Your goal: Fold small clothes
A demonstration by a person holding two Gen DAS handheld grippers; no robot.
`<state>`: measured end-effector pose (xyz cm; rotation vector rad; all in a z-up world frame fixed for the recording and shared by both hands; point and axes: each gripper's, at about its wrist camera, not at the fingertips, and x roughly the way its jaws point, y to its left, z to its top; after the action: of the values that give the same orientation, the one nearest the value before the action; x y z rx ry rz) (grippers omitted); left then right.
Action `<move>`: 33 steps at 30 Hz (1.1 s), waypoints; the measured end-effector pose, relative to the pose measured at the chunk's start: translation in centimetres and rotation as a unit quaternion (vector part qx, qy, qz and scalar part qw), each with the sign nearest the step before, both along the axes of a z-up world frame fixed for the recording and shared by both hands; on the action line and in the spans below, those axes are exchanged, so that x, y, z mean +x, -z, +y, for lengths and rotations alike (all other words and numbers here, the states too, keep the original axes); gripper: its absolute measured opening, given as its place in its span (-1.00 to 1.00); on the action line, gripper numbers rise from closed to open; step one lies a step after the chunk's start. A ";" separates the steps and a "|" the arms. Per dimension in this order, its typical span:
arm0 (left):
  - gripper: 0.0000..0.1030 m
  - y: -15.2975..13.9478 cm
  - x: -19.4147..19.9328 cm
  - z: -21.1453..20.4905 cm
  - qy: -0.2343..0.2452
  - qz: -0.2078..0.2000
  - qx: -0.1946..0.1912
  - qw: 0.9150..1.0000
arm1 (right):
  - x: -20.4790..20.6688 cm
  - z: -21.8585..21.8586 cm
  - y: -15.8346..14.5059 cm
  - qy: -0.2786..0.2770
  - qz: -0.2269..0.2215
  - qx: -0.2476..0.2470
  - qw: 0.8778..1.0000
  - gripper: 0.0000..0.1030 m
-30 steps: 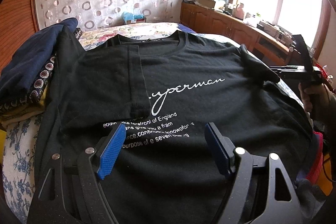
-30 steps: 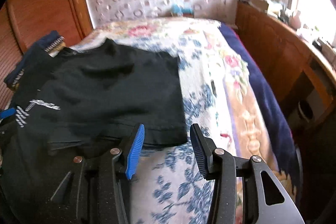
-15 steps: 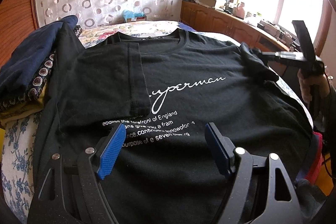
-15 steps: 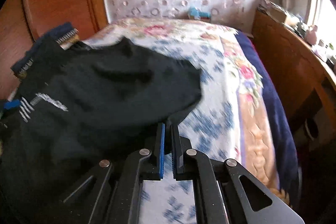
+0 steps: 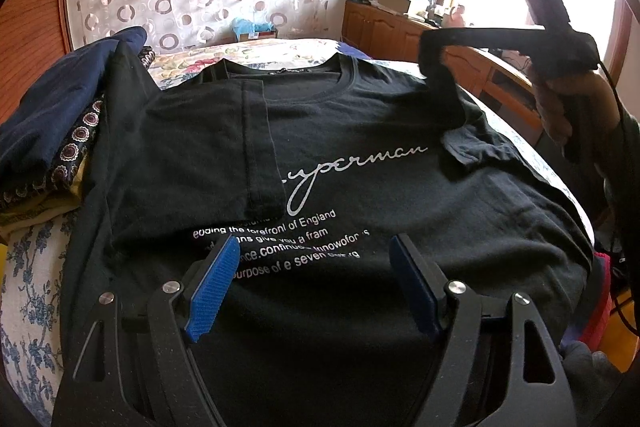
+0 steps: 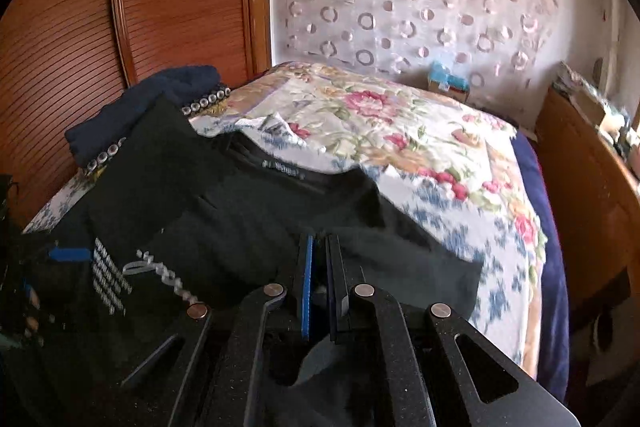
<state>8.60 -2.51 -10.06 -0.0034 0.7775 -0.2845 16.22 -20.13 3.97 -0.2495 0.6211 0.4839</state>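
Note:
A black T-shirt (image 5: 360,131) with white lettering lies front-up on the bed. Its left sleeve (image 5: 208,147) is folded in over the chest. My left gripper (image 5: 316,251) hangs open just above the printed lines, with nothing between its blue pads. My right gripper (image 5: 430,47), held by a hand (image 5: 560,103), is shut on the right sleeve (image 5: 444,91) and holds it up off the bed. In the right wrist view the pads of that gripper (image 6: 320,239) pinch the black sleeve cloth (image 6: 400,259), which drapes down to the shirt (image 6: 240,219).
A pile of navy and patterned clothes (image 5: 60,99) lies along the shirt's left side. The floral bedspread (image 6: 400,131) stretches beyond the collar. A wooden cabinet (image 5: 400,31) lines the right side under the window, and a wooden wardrobe (image 6: 120,7) stands at the left.
My right gripper closed on the right sleeve's edge, then lifted it and swung it up over the shoulder. The left gripper has kept still and open.

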 end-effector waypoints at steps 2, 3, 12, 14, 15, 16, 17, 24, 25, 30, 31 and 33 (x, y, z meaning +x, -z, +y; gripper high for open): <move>0.52 0.0 -0.1 -0.1 0.001 -0.001 0.000 1.000 | 0.5 0.3 0.2 0.012 -0.005 -0.016 1.000 -0.37; 0.52 0.0 -0.1 0.0 0.001 -0.002 -0.001 1.000 | 0.5 0.2 0.3 0.017 -0.008 -0.020 1.000 -0.25; 0.52 -0.2 -0.4 0.1 -0.003 -0.007 -0.005 1.000 | -2.3 -1.5 3.9 0.033 0.017 -0.016 0.999 -0.19; 0.52 -0.3 -0.5 0.1 -0.004 -0.011 -0.003 1.000 | -3.2 -1.5 4.7 0.022 0.032 -0.010 0.999 -0.19; 0.52 -0.3 -0.5 0.1 -0.004 -0.013 -0.002 1.000 | -3.8 -1.3 5.3 0.013 0.039 -0.010 0.999 -0.20; 0.52 -0.4 -0.5 0.0 -0.004 -0.015 -0.001 1.000 | -4.5 -0.9 6.0 0.003 0.045 -0.011 0.999 -0.20; 0.52 -0.4 -0.5 0.0 -0.005 -0.016 -0.001 1.000 | -5.0 -0.5 6.4 -0.007 0.050 -0.011 0.999 -0.20; 0.52 -0.3 -0.5 0.3 -0.007 -0.012 -0.006 1.000 | -6.4 1.9 9.4 -0.042 0.065 -0.041 0.996 -0.43; 0.52 -0.3 -0.5 0.3 -0.006 -0.012 -0.006 1.000 | -6.5 2.1 9.7 -0.042 0.063 -0.049 0.996 -0.58; 0.52 -0.2 -0.4 0.3 -0.007 -0.012 -0.007 1.000 | -6.6 2.2 10.2 -0.039 0.055 -0.064 0.996 -0.91; 0.52 -0.2 -0.4 0.3 -0.007 -0.012 -0.008 1.000 | -6.8 2.0 10.0 -0.037 0.052 -0.065 0.996 -0.92; 0.52 -0.3 -0.4 0.4 -0.011 -0.014 -0.010 1.000 | -7.5 1.6 9.3 -0.042 0.048 -0.056 0.996 -0.92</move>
<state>8.20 -2.12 -9.75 -0.0259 0.7457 -0.2706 8.68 -18.57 -5.33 -0.3607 0.7346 0.5458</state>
